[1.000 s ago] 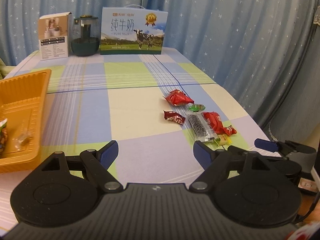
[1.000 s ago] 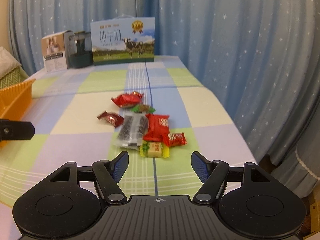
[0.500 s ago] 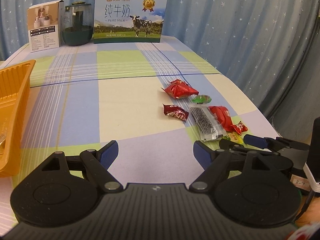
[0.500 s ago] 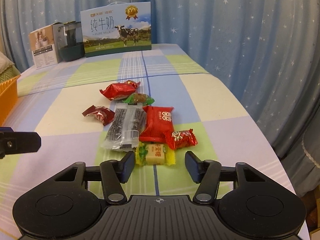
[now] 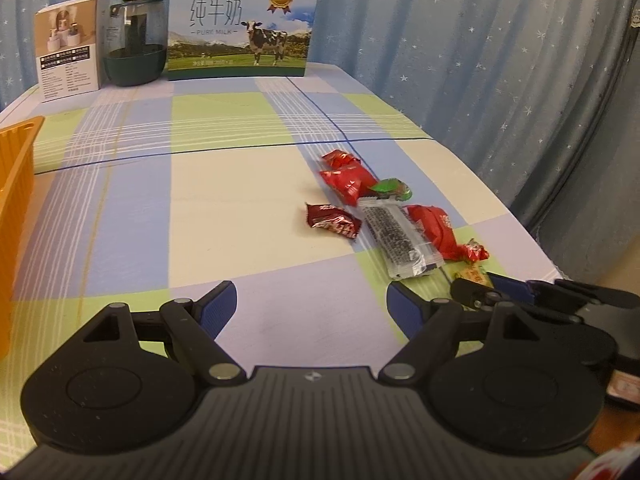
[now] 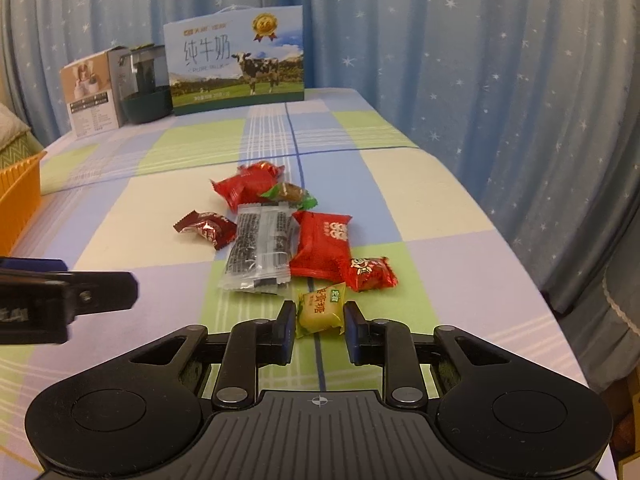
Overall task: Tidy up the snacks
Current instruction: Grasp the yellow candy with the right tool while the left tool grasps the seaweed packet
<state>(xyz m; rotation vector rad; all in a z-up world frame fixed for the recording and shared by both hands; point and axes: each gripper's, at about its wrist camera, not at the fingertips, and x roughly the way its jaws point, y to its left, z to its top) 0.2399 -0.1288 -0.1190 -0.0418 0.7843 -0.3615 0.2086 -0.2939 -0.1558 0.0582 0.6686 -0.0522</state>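
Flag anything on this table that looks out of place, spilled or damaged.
Nothing looks damaged or spilled. The loose snack packets lie jumbled mid-table, some overlapping, rather than in the orange tray at the left edge. The right claw has just been closing on the yellow candy.

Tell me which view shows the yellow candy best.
The right wrist view: the yellow candy sits whole between the right gripper pads, label readable. The left wrist view shows only a sliver behind the gripper's fingers.
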